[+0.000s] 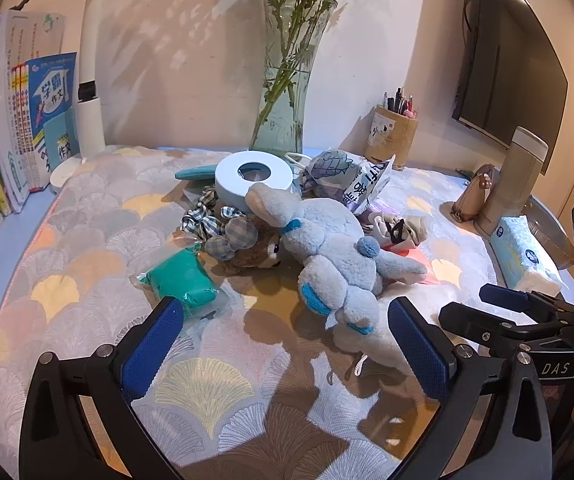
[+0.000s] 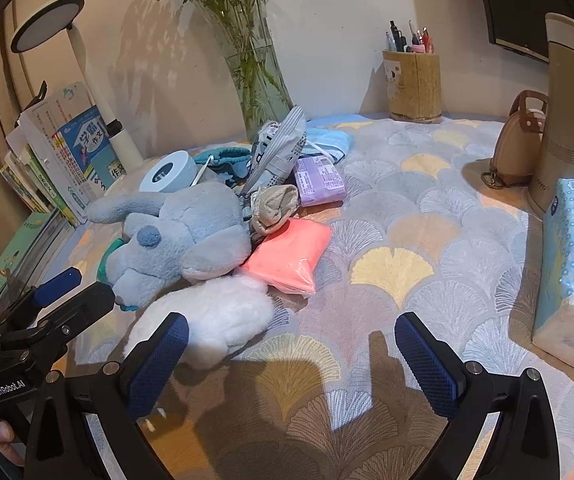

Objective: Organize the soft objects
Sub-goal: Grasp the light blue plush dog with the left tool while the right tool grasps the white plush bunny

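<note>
Left wrist view: both grippers, left (image 1: pixel 285 344) and right (image 2: pixel 291 354), gape empty before the pile; next, probably closing on the rabbit (image 1: pixel 327 248).

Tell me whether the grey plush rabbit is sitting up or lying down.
Lying down. The grey plush rabbit sprawls on its side across the fan-patterned tablecloth, ears and limbs flat, leaning on the pile behind it.

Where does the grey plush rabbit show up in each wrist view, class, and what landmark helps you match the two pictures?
Left wrist view: the rabbit lies at centre, just beyond the open left tool.
Right wrist view: the rabbit lies left of centre, beyond the right tool's left finger.
Shared landmark: the glass vase of flowers stands behind the pile in both.
</note>
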